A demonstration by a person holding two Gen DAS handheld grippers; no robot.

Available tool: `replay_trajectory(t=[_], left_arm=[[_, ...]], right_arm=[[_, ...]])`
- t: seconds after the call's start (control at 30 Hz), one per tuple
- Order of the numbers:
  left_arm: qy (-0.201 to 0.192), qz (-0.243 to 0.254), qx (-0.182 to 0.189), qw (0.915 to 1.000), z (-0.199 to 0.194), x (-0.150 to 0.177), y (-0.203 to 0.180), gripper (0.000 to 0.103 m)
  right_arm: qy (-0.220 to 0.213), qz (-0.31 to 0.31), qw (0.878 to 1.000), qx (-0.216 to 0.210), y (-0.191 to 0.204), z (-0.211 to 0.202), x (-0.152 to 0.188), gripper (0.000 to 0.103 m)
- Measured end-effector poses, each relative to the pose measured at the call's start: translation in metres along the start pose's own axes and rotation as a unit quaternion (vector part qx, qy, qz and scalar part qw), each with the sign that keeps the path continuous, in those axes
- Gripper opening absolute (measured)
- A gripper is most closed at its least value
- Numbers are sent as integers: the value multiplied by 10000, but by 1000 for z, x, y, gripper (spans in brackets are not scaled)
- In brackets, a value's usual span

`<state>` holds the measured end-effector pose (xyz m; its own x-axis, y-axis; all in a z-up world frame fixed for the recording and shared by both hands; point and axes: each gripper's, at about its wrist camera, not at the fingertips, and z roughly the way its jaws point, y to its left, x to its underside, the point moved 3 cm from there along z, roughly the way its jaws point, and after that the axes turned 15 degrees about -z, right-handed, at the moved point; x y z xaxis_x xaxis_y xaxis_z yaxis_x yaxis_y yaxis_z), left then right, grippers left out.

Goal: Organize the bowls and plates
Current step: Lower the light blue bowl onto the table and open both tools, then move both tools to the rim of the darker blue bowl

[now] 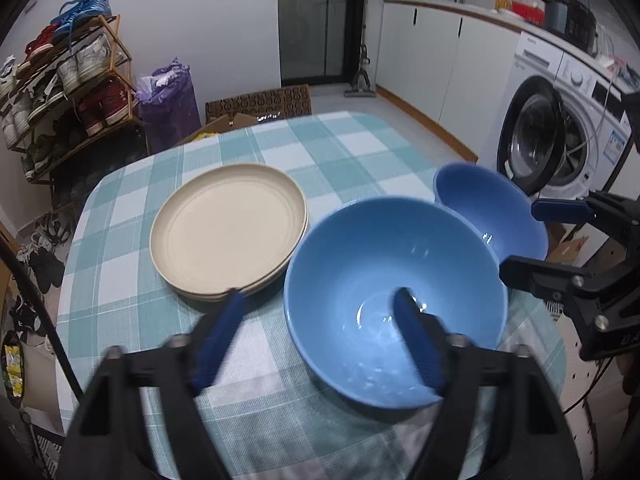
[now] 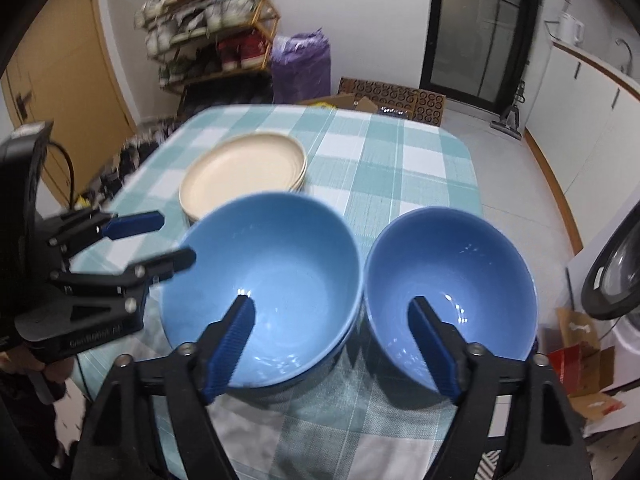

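A stack of cream plates (image 1: 228, 232) (image 2: 244, 172) lies on the checked tablecloth (image 1: 340, 148). To its right stands a large blue bowl (image 1: 392, 292) (image 2: 272, 280); in the right wrist view a second rim shows beneath it. Another blue bowl (image 1: 492, 208) (image 2: 452, 280) stands just to its right. My left gripper (image 1: 320, 300) (image 2: 176, 238) is open, one finger near the plates' edge and the other above the large bowl's inside. My right gripper (image 2: 331, 304) (image 1: 520, 240) is open too, one finger over each bowl. Neither holds anything.
The table's rounded far edge drops to a tiled floor. A shoe rack (image 1: 68, 80) and a purple bag (image 1: 170, 104) stand beyond on the left. A washing machine (image 1: 560, 140) and cardboard boxes (image 2: 580, 360) stand to the right.
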<state>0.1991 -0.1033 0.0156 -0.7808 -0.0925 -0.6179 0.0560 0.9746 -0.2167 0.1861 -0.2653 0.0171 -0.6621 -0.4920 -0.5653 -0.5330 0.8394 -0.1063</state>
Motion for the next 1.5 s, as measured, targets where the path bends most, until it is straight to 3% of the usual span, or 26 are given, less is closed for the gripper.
replay_trajectory(t=[0.07, 0.2, 0.77, 1.13, 1.5], left_arm=[[-97, -43, 122, 9999, -6, -5, -3, 96], [-119, -109, 404, 9991, -14, -16, -11, 103], [-310, 312, 618, 9971, -21, -50, -62, 103], [-160, 521, 597, 9967, 2, -61, -88, 103], [107, 773, 500, 9957, 38, -66, -111, 103]], right_arm=[[-127, 115, 9999, 17, -8, -9, -2, 102], [-271, 263, 9992, 119, -21, -24, -5, 102], [-594, 874, 9921, 674, -76, -82, 5, 102], [-477, 1309, 9862, 890, -112, -89, 23, 102], [-279, 1640, 9812, 981, -137, -69, 41, 102]])
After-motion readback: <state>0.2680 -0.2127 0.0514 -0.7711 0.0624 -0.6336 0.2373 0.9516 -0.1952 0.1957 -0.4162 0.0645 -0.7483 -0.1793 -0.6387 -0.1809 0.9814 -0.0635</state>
